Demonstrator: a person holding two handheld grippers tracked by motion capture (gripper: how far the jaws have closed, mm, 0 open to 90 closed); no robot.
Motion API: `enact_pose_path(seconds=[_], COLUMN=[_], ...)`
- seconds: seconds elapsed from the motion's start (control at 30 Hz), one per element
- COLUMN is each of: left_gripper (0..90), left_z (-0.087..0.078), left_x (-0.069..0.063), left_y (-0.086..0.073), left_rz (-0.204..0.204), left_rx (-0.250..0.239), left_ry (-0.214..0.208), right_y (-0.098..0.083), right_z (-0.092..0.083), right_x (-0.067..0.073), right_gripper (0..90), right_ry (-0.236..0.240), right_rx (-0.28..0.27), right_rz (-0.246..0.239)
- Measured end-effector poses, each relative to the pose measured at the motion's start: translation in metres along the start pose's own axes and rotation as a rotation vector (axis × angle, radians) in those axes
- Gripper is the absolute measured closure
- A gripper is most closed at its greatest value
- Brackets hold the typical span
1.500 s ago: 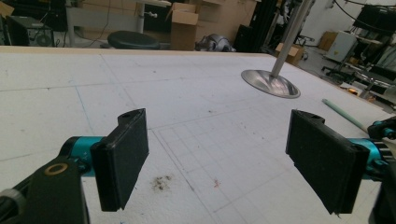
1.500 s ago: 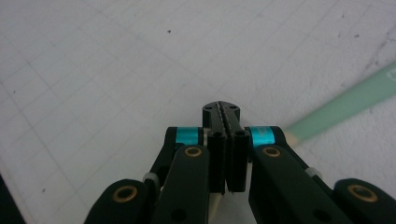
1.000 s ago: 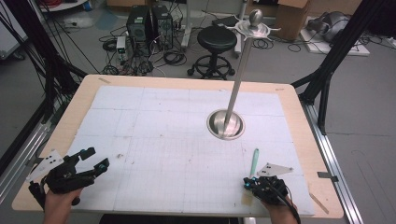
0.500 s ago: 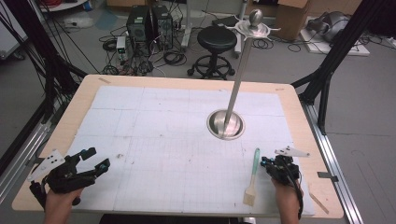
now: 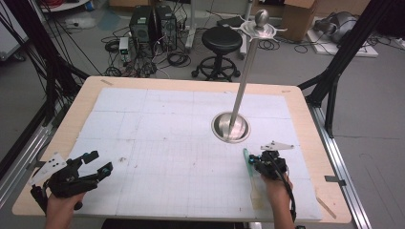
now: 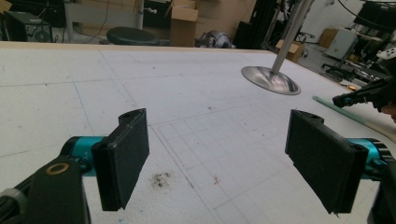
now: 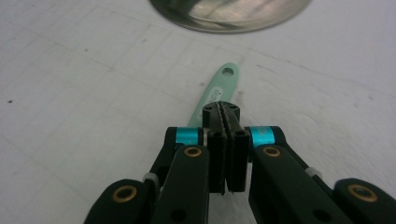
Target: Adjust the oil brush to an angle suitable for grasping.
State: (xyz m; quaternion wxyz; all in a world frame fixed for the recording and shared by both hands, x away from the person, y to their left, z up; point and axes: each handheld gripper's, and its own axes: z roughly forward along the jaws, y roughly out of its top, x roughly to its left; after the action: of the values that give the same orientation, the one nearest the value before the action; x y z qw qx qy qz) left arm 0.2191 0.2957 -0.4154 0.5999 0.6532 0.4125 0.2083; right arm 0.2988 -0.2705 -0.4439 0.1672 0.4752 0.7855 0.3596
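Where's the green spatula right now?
In the high view the green spatula lies on the table's near right, just left of the right gripper and in front of the round metal base.

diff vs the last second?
The right hand-held gripper swung out toward the right edge, then came back in over the green brush, jaws closed. The brush now lies flat on the table. Left hand-held gripper, open, and the metal stand unchanged.

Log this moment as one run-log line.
left tongs: open, idle | right tongs: shut, above green spatula handle | spatula flat on table
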Motion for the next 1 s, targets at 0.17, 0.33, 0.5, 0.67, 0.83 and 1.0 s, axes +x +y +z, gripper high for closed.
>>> enact_pose_path(seconds=[0.17,0.33,0.5,0.67,0.83,1.0], left_gripper=[22.0,22.0,22.1,22.1,22.1,22.1], left_z=[0.0,0.0,0.001,0.001,0.001,0.001], left_x=[0.0,0.0,0.0,0.0,-0.002,-0.001], left_y=[0.0,0.0,0.0,0.0,0.0,0.0], left_rz=[0.002,0.002,0.002,0.001,0.004,0.005], left_rx=[0.003,0.002,0.004,0.004,0.005,0.006], left_ry=[-0.002,-0.002,-0.003,-0.004,-0.006,-0.003], right_y=[0.007,0.014,0.021,0.012,-0.011,-0.025], right_z=[0.009,0.018,0.024,-0.003,-0.017,-0.026], right_x=[0.013,0.027,0.048,0.047,0.045,0.052], right_gripper=[89.4,89.4,87.9,89.5,89.5,89.5], right_ry=[0.045,0.095,0.163,0.189,0.241,0.29], right_rx=[0.004,0.02,0.009,-0.057,-0.02,0.034], right_rz=[-0.054,-0.084,-0.146,-0.142,-0.161,-0.194])
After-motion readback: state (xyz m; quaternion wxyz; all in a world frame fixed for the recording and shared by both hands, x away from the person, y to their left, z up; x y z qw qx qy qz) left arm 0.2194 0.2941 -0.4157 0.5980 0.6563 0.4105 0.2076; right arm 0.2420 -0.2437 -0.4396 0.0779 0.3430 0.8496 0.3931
